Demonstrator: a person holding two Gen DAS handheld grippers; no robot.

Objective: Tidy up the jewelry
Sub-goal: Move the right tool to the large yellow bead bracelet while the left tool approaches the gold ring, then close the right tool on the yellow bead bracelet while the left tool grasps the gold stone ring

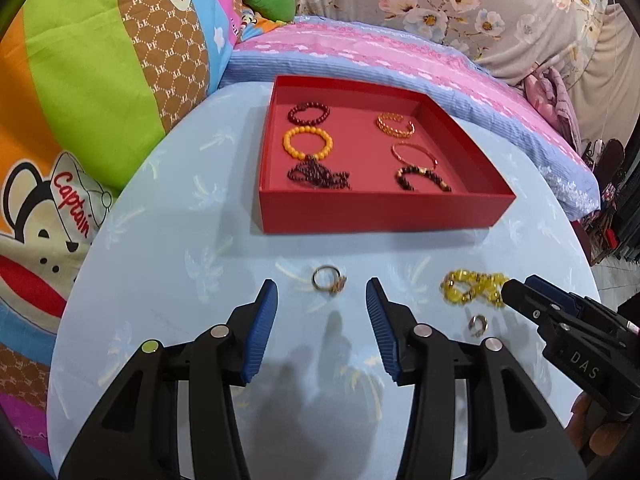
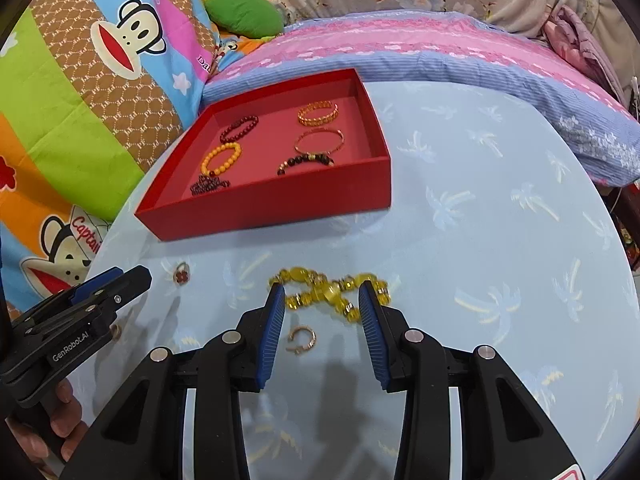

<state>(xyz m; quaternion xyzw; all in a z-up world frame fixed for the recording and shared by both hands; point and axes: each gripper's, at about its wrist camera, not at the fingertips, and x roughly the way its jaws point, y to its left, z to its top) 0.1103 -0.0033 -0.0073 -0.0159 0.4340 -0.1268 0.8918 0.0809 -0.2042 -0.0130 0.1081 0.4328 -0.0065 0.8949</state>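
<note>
A red tray (image 1: 376, 210) (image 2: 280, 204) on the light blue table holds several bracelets. A ring (image 1: 328, 280) with a stone lies on the table just ahead of my open left gripper (image 1: 322, 300); it shows as a red-stoned ring (image 2: 182, 274) in the right wrist view. A yellow bead bracelet (image 1: 474, 286) (image 2: 332, 290) lies between and just beyond the tips of my open right gripper (image 2: 322, 304). A small gold ring (image 2: 302, 340) (image 1: 478, 324) lies between the right fingers. Both grippers are empty.
The round table (image 1: 180, 240) (image 2: 500, 220) stands against a bed with a pink and blue quilt (image 1: 360, 52) and cartoon pillows (image 1: 100, 60). The right gripper's body (image 1: 572, 332) sits to the right of the left one.
</note>
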